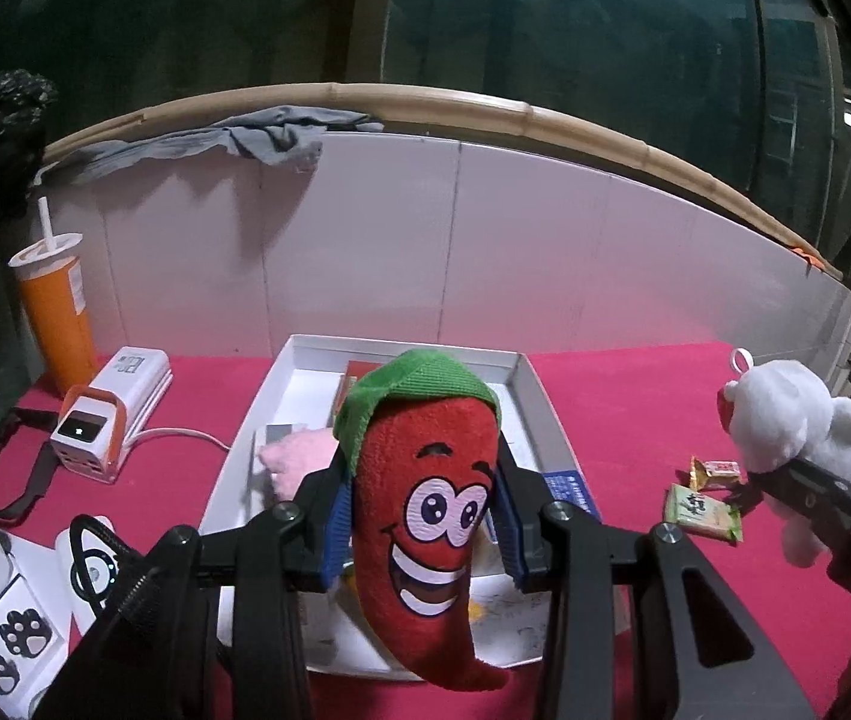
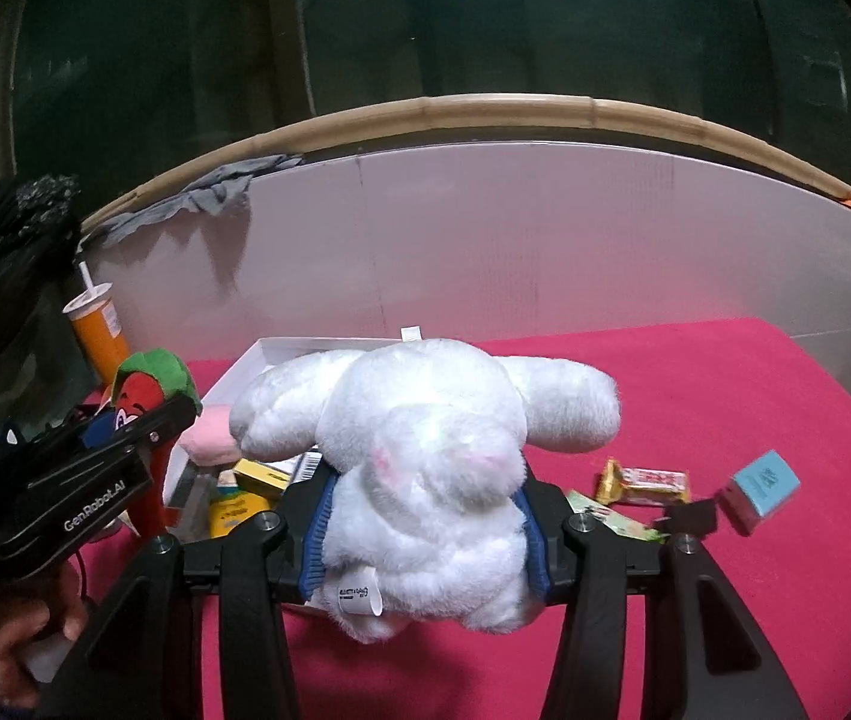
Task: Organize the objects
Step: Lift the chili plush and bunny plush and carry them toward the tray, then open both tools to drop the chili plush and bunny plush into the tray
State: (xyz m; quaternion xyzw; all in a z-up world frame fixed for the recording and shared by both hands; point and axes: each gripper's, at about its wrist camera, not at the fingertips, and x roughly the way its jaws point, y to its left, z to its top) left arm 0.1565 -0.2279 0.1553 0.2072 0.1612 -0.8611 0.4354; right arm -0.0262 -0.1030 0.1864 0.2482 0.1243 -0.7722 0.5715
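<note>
1. Left gripper (image 1: 425, 516): blue pads clamped on both sides of a red plush chili pepper with a green cap and cartoon face (image 1: 425, 528), centre of the left wrist view. The toy hangs tip-down, above the box.
2. Right gripper (image 2: 425, 534): jaws clamped on a white fluffy plush animal (image 2: 425, 474), centre of the right wrist view; the plush bulges out past the pads.
3. Shallow white cardboard box (image 1: 530, 387) sits on the pink-red tablecloth (image 1: 635, 396), behind and under the chili. Inside: a pink plush piece (image 1: 299, 459) and assorted small packets.
4. On the cloth, lower right of the right wrist view: gold-and-red snack wrapper (image 2: 644, 483), green packet (image 2: 611, 519), light-blue small carton (image 2: 761, 489).
5. Left edge of the left wrist view: orange drink cup with a white straw (image 1: 56, 312), white-and-orange charger block (image 1: 110, 414).
6. Person's hand (image 2: 11, 654) grips the left gripper's handle, lower left of the right wrist view.
</note>
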